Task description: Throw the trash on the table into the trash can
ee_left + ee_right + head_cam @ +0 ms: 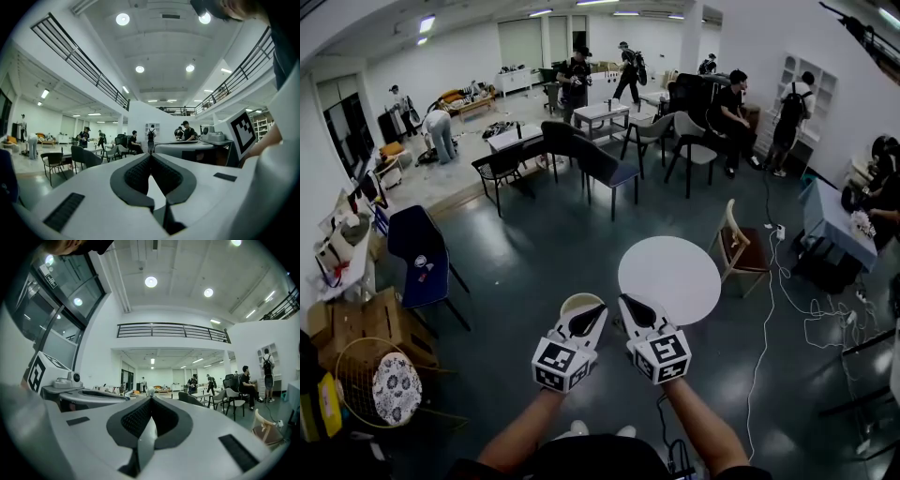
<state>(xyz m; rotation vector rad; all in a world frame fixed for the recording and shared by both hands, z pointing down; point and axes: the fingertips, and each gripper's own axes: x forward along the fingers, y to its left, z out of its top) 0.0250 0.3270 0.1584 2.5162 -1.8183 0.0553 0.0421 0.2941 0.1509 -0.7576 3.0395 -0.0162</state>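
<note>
The trash can [575, 304], a pale round container of which you see only the rim, stands on the dark floor just left of the round white table [668, 278] and near you, and the tip of your left gripper [589, 317] covers part of it in the head view. The table is just to the far right of both grippers, and your right gripper [635, 312] overlaps its near left edge in that view. Your left gripper [150, 157] has its jaws fully together, the dark pads meeting in one line, and it holds nothing. Your right gripper [151, 399] is the same: the jaws are pressed together and nothing is between them. The two grippers are side by side and close to each other, both pointing away from you, so each gripper view shows the other gripper's marker cube [243, 132] at its edge. To the right of the table a wooden chair [739, 246] stands, and a white cable [762, 328] runs over the floor beside it. At the left there is a dark blue chair [417, 253], and nearer to you a wicker basket [366, 380] next to cardboard boxes [366, 323]. Far in the room several people [576, 82] stand or sit among dark chairs and small tables.
</note>
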